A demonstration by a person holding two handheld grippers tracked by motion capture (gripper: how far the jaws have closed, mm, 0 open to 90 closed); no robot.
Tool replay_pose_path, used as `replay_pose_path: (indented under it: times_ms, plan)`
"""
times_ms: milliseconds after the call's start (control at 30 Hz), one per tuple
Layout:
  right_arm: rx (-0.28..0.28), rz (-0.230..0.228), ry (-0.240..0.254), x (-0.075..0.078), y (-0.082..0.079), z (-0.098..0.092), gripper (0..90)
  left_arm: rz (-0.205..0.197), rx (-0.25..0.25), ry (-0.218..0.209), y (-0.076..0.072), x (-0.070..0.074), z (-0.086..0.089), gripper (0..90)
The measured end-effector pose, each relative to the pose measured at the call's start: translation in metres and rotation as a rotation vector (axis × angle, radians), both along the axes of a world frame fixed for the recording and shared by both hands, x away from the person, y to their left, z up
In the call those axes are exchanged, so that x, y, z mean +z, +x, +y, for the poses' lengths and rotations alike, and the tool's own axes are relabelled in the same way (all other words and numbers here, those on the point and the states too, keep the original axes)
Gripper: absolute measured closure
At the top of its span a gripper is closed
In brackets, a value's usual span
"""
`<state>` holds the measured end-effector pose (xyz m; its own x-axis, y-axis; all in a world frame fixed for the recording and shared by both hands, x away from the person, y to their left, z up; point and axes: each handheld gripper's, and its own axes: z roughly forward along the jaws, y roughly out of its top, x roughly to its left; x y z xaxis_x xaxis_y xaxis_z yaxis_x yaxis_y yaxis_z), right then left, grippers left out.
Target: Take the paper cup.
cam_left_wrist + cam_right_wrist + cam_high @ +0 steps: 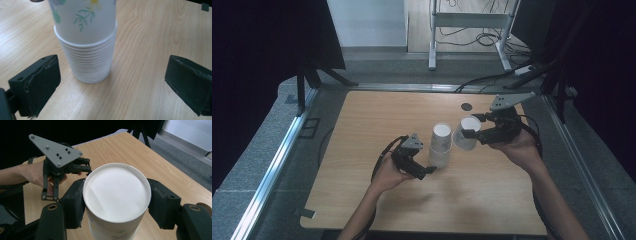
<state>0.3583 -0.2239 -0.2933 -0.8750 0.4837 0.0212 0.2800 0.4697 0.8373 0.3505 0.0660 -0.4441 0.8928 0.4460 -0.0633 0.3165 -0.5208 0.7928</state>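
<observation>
My right gripper (470, 133) is clamped on a single paper cup (464, 134), its pads pressing the rim from both sides, mouth tipped toward me in the right gripper view. The cup hangs just off the stack of paper cups (440, 146) at about its two o'clock, the stack upright on the wooden table (377, 120). My left gripper (428, 170) sits at the stack's seven o'clock, jaws spread wide and clear of its base. The stack's top is cut off in the left gripper view.
</observation>
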Motion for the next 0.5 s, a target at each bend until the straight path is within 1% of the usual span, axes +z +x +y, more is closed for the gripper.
replay_pose_path:
  times_ms: [167,300,500]
  plan:
    - [0.003,0.003,0.006,-0.009,-0.007,-0.005,35.8,-0.001,-0.013,-0.002,-0.007,-0.001,-0.003,0.9]
    - [0.007,0.009,0.011,-0.018,-0.011,-0.008,35.8,0.001,-0.022,-0.013,-0.013,-0.003,-0.004,1.1]
    - [0.021,0.023,0.02,-0.033,-0.018,-0.008,35.8,-0.004,-0.042,-0.018,-0.023,-0.005,-0.007,1.7]
